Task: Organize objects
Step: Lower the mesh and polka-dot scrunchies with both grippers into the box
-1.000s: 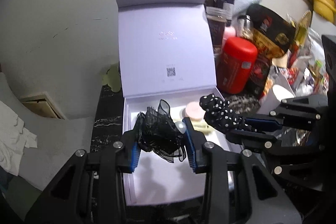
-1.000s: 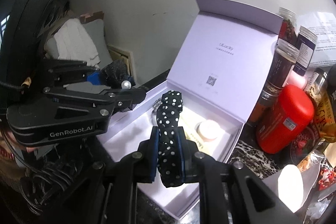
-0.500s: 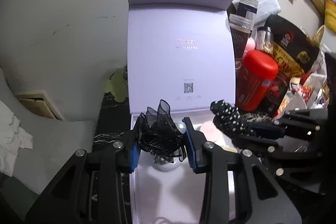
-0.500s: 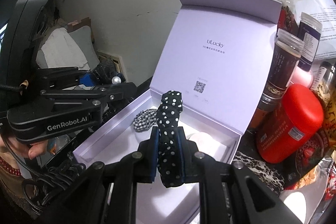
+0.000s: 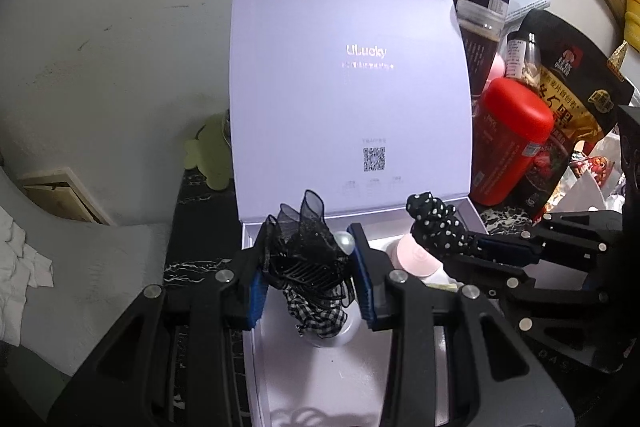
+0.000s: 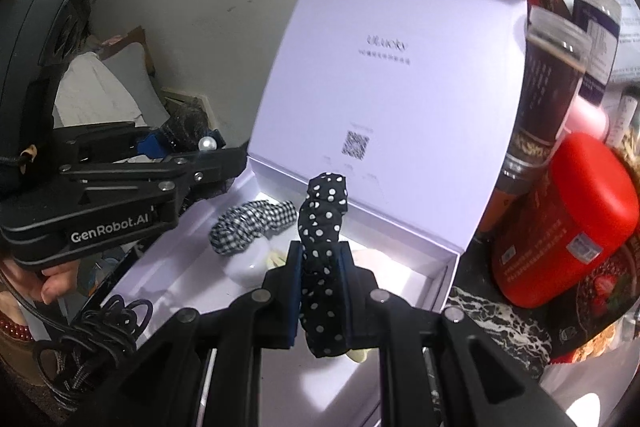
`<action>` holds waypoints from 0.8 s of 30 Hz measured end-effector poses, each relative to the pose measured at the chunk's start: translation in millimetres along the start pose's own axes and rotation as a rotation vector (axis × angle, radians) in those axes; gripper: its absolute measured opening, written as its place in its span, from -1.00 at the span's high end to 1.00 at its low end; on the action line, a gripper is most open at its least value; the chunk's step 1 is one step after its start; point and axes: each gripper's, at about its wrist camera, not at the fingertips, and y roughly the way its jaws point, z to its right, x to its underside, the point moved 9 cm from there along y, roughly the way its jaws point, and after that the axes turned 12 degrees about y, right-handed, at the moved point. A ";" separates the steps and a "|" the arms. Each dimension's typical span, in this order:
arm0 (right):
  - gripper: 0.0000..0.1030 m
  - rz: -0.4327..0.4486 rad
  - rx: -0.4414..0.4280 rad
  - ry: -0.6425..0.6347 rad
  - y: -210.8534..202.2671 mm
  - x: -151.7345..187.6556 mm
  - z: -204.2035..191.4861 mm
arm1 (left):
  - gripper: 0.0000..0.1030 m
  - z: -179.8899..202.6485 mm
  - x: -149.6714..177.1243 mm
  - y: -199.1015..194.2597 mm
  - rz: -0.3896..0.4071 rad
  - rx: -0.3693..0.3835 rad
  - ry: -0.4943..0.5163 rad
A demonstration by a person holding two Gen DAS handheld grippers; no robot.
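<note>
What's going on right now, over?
Left gripper shut on lace clip. Right gripper shut on dotted scrunchie. Both over open box. Nothing blocking.

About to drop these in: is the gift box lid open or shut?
Open. The lid stands upright behind the box, and the inside is in view.

"ULucky" on box lid (image 5: 348, 75); "GenRobot.AI" on left tool (image 6: 192, 163)

Two black handheld grippers point steeply downward, side by side. The left gripper (image 5: 306, 269) has its blue-padded jaws clamped on a black lace hair clip (image 5: 308, 251). The right gripper (image 6: 320, 279) has its jaws pressed tight on a polka-dot scrunchie (image 6: 325, 227).
</note>
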 end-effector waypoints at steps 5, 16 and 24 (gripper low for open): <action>0.70 -0.025 0.034 0.027 9.2 6.2 10.3 | 0.34 6.6 5.7 13.5 -0.026 0.010 0.019; 0.69 -0.063 0.078 0.055 27.9 14.2 27.8 | 0.34 22.1 16.4 37.3 -0.080 0.091 0.014; 0.68 -0.058 0.087 0.038 36.3 15.7 29.5 | 0.33 26.8 21.0 50.6 -0.106 0.076 0.023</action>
